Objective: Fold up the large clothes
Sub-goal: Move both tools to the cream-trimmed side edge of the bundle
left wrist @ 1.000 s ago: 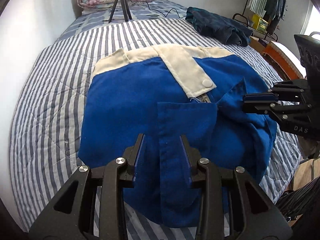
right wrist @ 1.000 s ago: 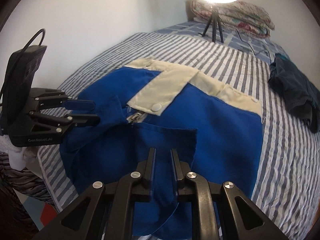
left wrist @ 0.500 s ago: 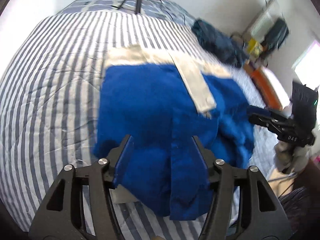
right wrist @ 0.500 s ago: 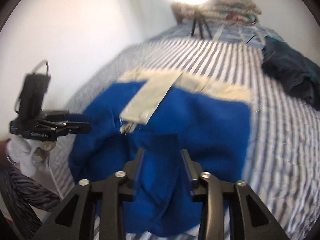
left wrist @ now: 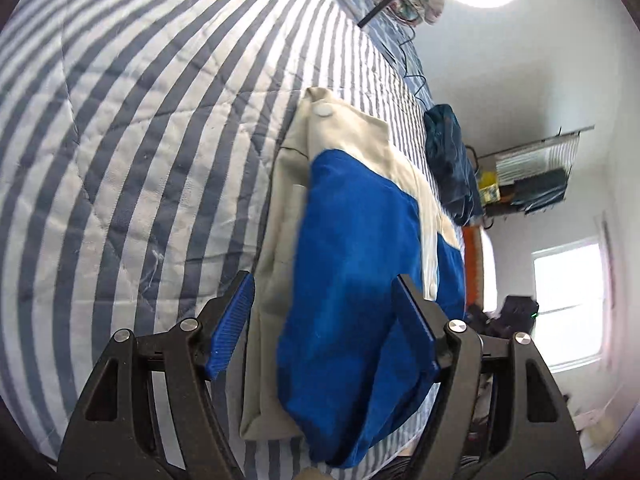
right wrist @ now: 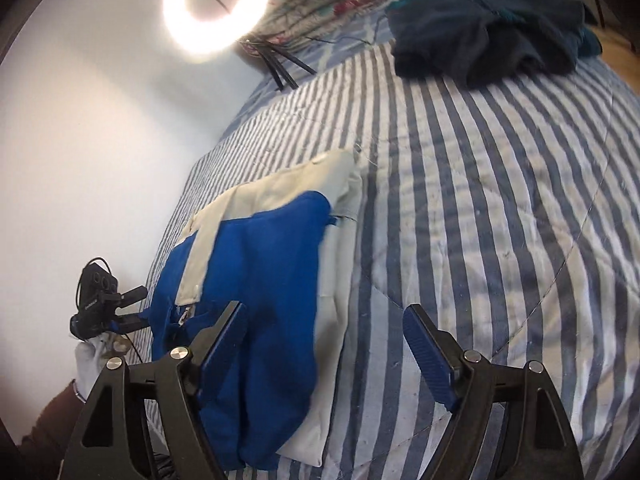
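Jacket point(left wrist: 352, 240) folded on bed; both jaws agape (zipper point(right wrist: 185, 314) only right view).

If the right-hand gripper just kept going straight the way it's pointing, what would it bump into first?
Most likely the striped bedspread. The right gripper is open, and bare stripes fill the gap ahead. The blue and cream garment lies just left of that line, so its cream edge might brush the left finger; depth is hard to judge.

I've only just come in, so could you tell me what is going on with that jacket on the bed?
A person with a gripper in each hand is folding a blue and cream jacket on the striped bed. Both the left gripper and the right gripper are open and hold nothing. The jacket lies partly folded over itself. A dark garment sits apart, further up the bed.
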Motion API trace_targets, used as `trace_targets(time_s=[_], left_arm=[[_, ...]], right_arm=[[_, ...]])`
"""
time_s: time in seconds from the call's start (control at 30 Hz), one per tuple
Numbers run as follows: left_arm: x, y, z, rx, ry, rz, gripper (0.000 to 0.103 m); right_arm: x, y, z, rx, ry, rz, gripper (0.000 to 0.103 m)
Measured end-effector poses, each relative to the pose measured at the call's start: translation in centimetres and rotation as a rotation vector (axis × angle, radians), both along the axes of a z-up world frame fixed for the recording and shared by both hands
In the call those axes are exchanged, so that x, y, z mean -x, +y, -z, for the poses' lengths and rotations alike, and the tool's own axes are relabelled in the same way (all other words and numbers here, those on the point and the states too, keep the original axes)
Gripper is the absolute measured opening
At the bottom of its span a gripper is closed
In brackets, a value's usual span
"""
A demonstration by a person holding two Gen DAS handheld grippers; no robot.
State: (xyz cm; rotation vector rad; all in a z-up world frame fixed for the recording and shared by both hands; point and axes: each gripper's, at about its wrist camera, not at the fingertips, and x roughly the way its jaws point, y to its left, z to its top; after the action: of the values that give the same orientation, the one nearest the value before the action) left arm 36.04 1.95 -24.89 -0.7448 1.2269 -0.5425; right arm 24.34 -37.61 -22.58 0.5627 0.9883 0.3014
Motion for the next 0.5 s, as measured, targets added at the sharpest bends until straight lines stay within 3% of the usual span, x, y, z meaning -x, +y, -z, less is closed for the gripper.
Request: trace_targets(time_s=[0.2, 0.33, 0.5], left_arm=[[-0.8, 0.4, 1.7, 0.061, 0.039, 0.009, 0.073], [-1.4, 0.0, 2.6, 0.071, 0.05, 0.012, 0.073], [-1.9, -1.2, 2.9, 0.06, 0.028, 0.025, 0.073]], right_arm=[[-0.6, 0.3, 2.5, -0.074, 0.043, -0.039, 0.083], [-0.9, 0.7, 3.1, -0.096, 0.039, -0.049, 0.083], [-1.6, 0.3, 3.8, -0.2, 0.04, -0.024, 0.078]])
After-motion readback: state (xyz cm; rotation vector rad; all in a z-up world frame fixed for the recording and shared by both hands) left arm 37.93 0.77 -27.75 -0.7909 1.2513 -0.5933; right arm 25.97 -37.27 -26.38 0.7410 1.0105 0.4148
